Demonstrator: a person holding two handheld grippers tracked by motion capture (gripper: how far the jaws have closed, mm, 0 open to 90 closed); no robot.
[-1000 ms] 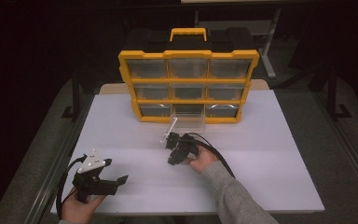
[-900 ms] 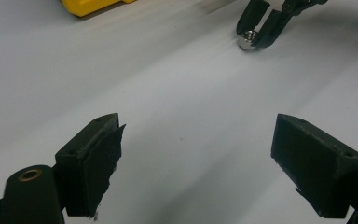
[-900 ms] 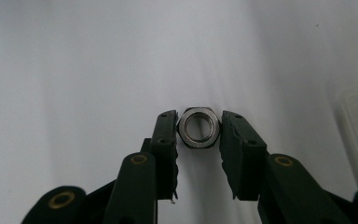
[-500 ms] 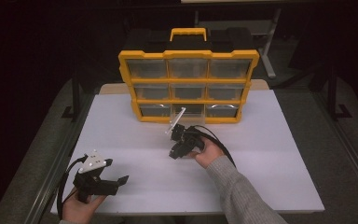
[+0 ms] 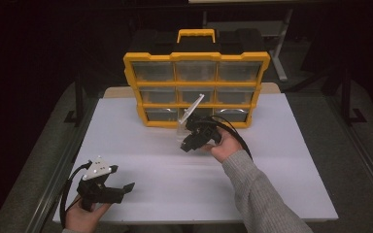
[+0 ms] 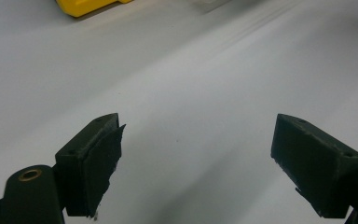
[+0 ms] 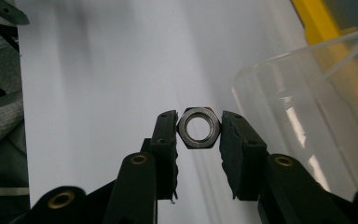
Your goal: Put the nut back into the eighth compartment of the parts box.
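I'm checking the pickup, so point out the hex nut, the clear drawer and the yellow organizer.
hex nut (image 7: pixel 198 127), right gripper view, its metal ring.
clear drawer (image 7: pixel 317 107), right gripper view, its transparent side wall.
yellow organizer (image 5: pixel 196 57), high view, its top yellow frame.

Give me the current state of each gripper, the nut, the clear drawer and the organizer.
Right gripper: shut on the hex nut, raised off the table.
Hex nut: clamped between the pads, bore facing the camera.
Left gripper: open, nothing between its pads.
Clear drawer: out on the table beside the nut.
Yellow organizer: upright, bottom middle slot without its drawer.
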